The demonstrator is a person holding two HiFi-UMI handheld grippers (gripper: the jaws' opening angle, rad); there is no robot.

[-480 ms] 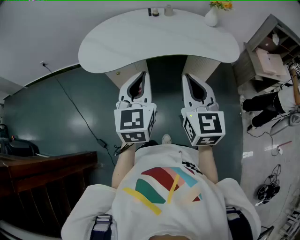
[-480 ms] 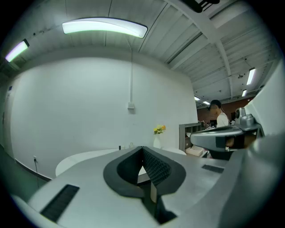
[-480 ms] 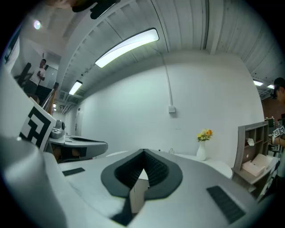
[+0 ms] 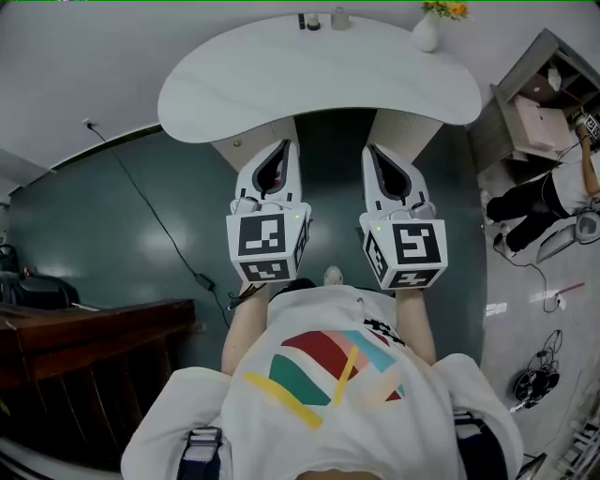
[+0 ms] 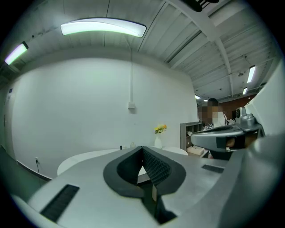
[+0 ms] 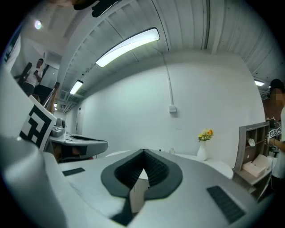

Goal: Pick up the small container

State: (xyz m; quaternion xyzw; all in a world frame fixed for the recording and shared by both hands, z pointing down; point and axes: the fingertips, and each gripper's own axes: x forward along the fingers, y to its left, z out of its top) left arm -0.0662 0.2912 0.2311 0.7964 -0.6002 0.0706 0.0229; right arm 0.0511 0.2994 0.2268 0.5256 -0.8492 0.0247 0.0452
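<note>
Two grippers, both shut and empty, sit side by side in front of your chest as you stand at the near edge of a white curved table (image 4: 281,89). Your left gripper (image 4: 284,147) has its jaws pressed together at the tips, with nothing between the ribbed pads; its own view shows only the table edge through the gap behind the tips. Your right gripper (image 4: 372,150) is likewise fully closed on nothing.

Half a second on, little has changed. Both grippers have drifted a touch up and to the left in the head view, their marker cubes keeping the same spacing, and neither jaw pair has parted. They still point toward the table without reaching over it.

Far from both grippers, the small container (image 4: 338,19) stands untouched at the table's far edge, against the white wall, where it stood before. Just beside it, on its left, is a small dark object (image 4: 307,22). Further right along the same edge, a white vase (image 4: 424,36) with yellow flowers has not moved.

Off to your right, beside a shelf unit (image 4: 536,105), a person (image 4: 553,195) in dark trousers has shifted posture slightly. A black cable (image 4: 150,214) trails across the dark floor on your left.
</note>
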